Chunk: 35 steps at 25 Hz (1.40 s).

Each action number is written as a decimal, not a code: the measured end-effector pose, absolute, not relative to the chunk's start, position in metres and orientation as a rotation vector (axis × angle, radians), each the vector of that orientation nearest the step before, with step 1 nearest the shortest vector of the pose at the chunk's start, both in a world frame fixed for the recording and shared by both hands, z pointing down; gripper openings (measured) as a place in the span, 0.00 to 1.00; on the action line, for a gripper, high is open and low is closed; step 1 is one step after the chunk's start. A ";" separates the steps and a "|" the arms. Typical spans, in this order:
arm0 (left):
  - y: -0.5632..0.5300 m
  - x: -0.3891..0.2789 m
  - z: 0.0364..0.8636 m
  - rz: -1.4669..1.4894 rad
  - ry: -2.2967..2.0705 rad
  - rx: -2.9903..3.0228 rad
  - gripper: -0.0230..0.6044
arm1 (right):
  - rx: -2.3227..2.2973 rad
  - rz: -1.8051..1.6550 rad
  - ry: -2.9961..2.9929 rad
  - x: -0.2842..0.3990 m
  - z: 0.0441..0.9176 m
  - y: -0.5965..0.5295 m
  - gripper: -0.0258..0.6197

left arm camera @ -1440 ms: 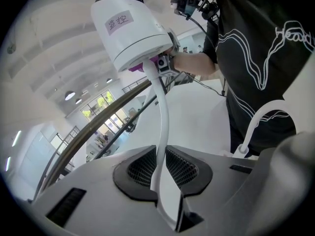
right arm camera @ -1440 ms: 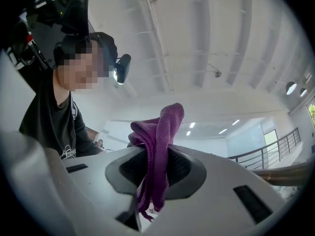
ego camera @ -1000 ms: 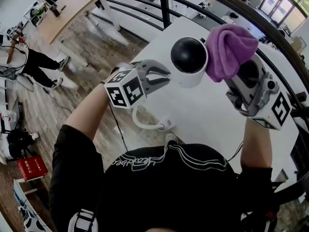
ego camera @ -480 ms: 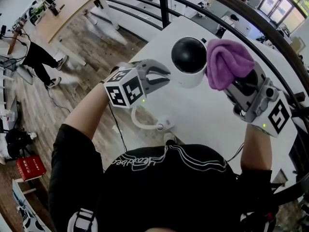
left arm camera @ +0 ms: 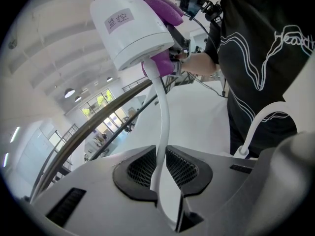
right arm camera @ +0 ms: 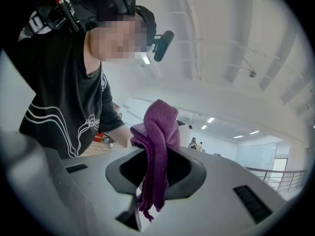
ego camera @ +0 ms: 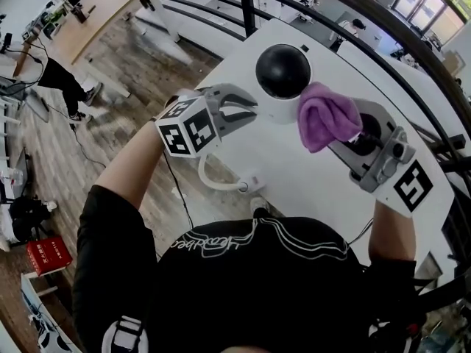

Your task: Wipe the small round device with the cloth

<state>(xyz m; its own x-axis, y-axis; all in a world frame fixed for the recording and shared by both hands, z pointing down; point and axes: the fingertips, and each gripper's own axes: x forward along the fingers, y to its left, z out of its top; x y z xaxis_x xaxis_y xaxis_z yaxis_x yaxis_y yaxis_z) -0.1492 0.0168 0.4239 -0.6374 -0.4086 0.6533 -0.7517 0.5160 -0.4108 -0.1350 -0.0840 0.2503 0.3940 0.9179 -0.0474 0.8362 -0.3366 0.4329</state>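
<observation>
The small round device [ego camera: 282, 76] has a black dome on a white body and is held up over the white table [ego camera: 316, 190]. Its underside with a label faces the left gripper view [left arm camera: 130, 28]. A white cable [left arm camera: 162, 127] runs from its base between the jaws of my left gripper [left arm camera: 160, 166], which is shut on it; in the head view that gripper [ego camera: 249, 113] sits just left of the device. My right gripper [ego camera: 346, 134] is shut on a bunched purple cloth [ego camera: 324, 116], which presses against the device's lower right side. The cloth [right arm camera: 160, 132] hides most of the device in the right gripper view.
The cable loops down to a white plug [ego camera: 254, 186] near the table's front edge. A black railing [ego camera: 412, 43] curves behind the table. A wooden table [ego camera: 103, 13] and a person [ego camera: 66, 87] are on the floor far to the left.
My right gripper has carried the cloth down and left, from beside the black dome to the white body below it. The left gripper and the cable have stayed put.
</observation>
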 end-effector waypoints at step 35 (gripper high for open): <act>0.015 -0.151 0.430 0.884 -2.294 1.079 0.15 | 2.033 0.865 1.659 -0.087 0.301 -0.095 0.14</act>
<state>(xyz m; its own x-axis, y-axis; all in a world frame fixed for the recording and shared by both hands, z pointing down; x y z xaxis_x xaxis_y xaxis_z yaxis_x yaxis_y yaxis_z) -0.1514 0.0149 0.4296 -0.5912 -0.5060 0.6281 -0.7967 0.4879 -0.3568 -0.0866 -0.0955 0.3006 0.1155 0.9680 0.2227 0.7367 -0.2339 0.6345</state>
